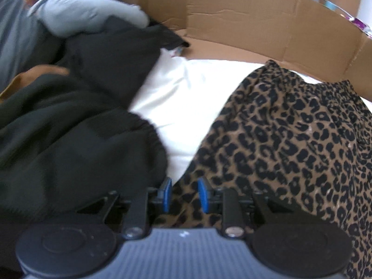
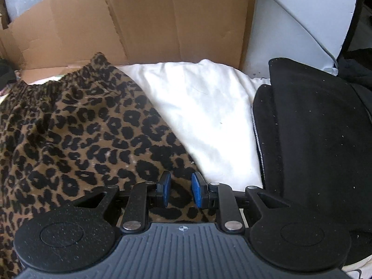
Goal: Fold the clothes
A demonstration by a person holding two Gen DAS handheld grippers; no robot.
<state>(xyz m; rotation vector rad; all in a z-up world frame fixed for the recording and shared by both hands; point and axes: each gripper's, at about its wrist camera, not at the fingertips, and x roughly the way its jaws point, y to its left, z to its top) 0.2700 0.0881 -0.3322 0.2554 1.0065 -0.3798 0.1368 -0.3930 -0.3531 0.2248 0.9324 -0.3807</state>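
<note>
A creased cardboard panel (image 2: 162, 16) stands along the far side. In front of it a white sheet (image 2: 204, 116) covers the work surface. The leopard-print garment (image 2: 76, 134), with a gathered elastic edge at its far end, lies spread across the sheet's middle. A heap of black clothing (image 1: 69, 121) crowds its left edge, a grey garment (image 1: 88, 14) piled beyond. A folded black garment (image 2: 313, 127) sits right of the sheet. The left gripper (image 1: 184, 193) and right gripper (image 2: 180, 189) each hang over the print's near edge, blue pads apart; whether fabric lies between them cannot be told.
</note>
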